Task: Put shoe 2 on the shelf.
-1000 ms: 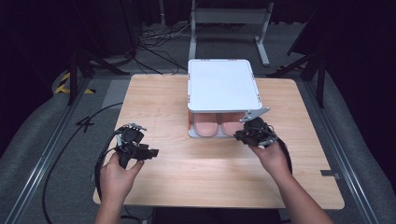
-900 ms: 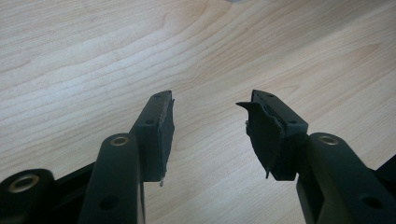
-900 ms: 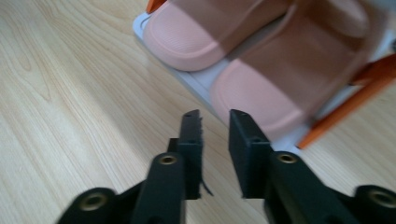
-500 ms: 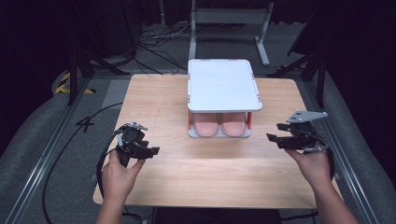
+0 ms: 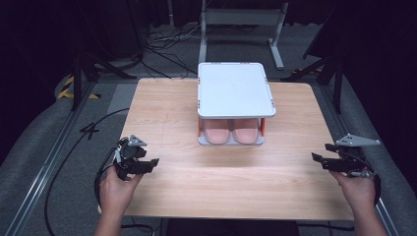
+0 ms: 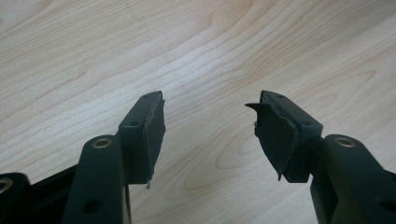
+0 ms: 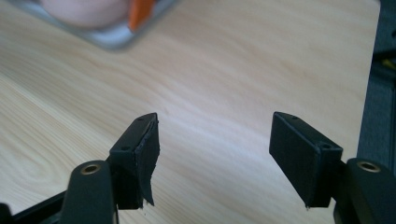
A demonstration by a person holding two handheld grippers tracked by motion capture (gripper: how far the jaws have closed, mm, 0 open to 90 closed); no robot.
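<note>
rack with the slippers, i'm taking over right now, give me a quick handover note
Left gripper: jaws have just been opening, open and empty, over the table's near left.
Right gripper: jaws have just been opening, open and empty, at the near right edge.
Rack: mid table, white top shelf bare.
Slippers: both pink, side by side on the lower shelf.
Done: slippers stowed.
Left: apparently nothing.

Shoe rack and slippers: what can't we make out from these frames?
- Pink slippers, high view: just the toes show; the white top shelf of the rack covers the rest.
- Rack's lower tray, right gripper view: blurred, cut off by the top edge.
- Rack's rear posts, high view: hidden under the top shelf.
- Left gripper and right gripper, high view: pad wear too small to tell.
</note>
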